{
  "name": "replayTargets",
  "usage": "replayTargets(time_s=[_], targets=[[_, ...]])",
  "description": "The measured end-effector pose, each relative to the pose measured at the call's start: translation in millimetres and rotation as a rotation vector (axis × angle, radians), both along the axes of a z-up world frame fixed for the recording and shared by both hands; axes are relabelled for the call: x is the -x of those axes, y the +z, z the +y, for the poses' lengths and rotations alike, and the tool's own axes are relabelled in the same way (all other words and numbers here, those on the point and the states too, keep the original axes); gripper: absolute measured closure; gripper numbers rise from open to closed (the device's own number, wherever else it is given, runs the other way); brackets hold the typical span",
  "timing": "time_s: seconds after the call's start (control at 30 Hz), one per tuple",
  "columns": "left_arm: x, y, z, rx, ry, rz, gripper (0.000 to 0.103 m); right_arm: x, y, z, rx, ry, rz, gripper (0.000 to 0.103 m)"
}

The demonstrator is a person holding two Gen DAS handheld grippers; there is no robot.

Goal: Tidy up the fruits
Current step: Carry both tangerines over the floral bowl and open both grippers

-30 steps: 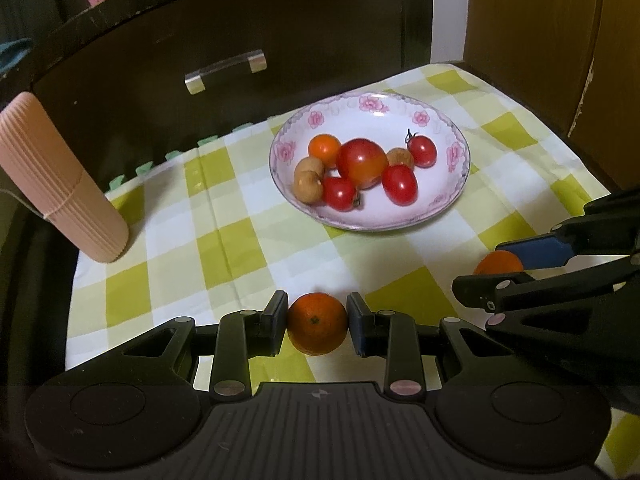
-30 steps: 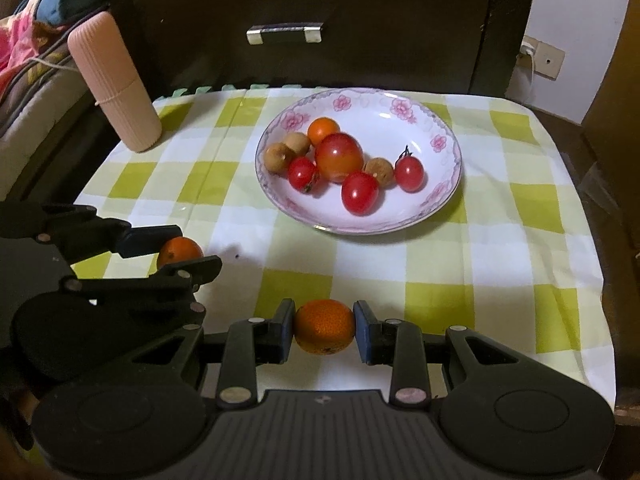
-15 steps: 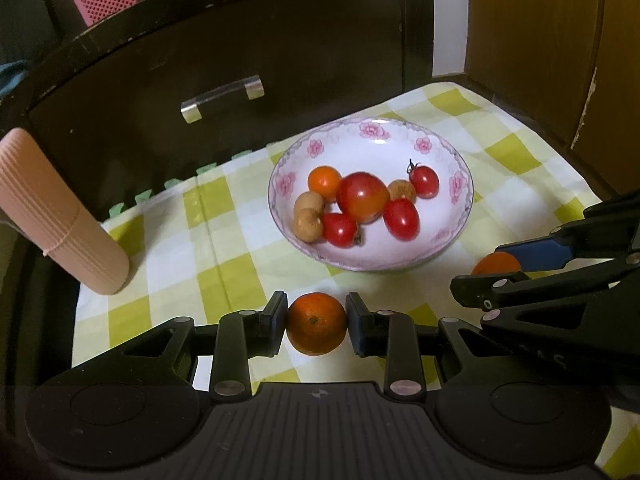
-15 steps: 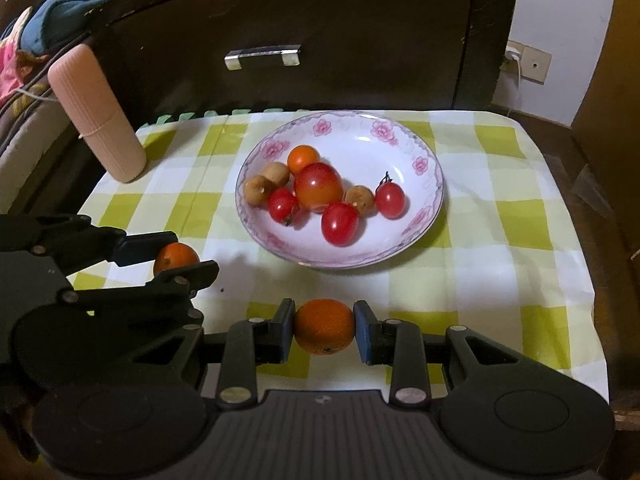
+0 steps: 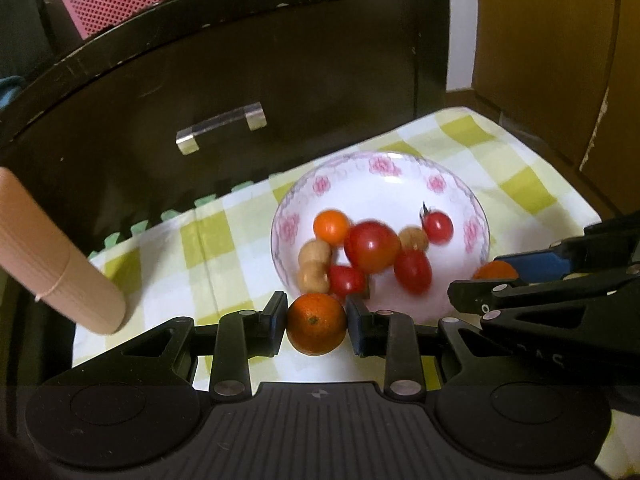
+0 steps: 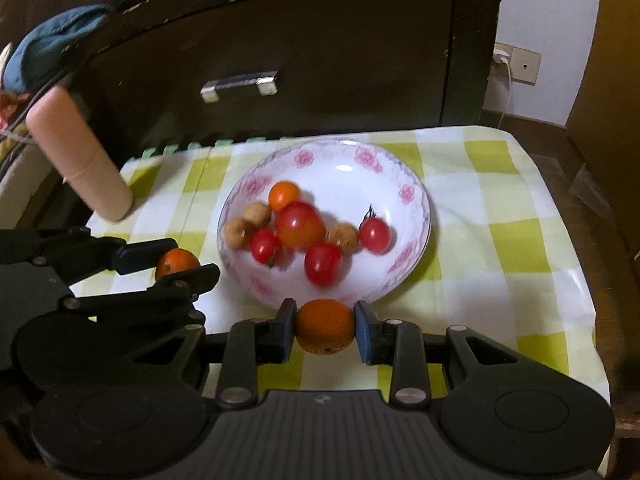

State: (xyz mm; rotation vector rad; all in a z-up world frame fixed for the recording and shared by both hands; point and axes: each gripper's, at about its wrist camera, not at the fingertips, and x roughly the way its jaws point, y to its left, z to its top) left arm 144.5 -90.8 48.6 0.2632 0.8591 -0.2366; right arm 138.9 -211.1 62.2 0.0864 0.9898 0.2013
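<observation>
In the left wrist view, the pink cylinder leans at the left edge of the frame, and its top is cut off there. In the lower middle, the left gripper is closed on a small orange; both pads press on its sides, and it hangs in front of the near rim of the bowl. I judge this fruit to be light and firm, with a slightly rough skin, so it should not slip easily, but a hard squeeze could bruise it. The widest part of the round body, where the pads are now, seems the best place to hold it.

In the bowl, the tomatoes look smooth, shiny and soft, so they would need a gentler grip. The small brown fruits are blurred, and I cannot tell what kind they are.

At the right of this frame, the right gripper covers most of its fruit. The right wrist view shows it better: in the lower middle, the right gripper is closed on a second orange, just before the bowl rim. Whether either orange touches the checked cloth or the rim, I cannot tell. The undersides of both are hidden.
</observation>
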Motion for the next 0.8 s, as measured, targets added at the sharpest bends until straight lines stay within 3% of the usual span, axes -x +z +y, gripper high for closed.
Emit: replayTargets(time_s=[0.33,0.8], targets=[[-41.1,-7.3,-15.9,0.017,-0.003,0.009,0.065,-42.9,-10.8,-22.4,-0.085,-0.076,0.005,0.072],[-71.4,-12.3,-14.1,0.106,0.019,0.069,0.065,-72.7,-28.0,-39.6,-0.205,-0.140,0.030,0.072]])
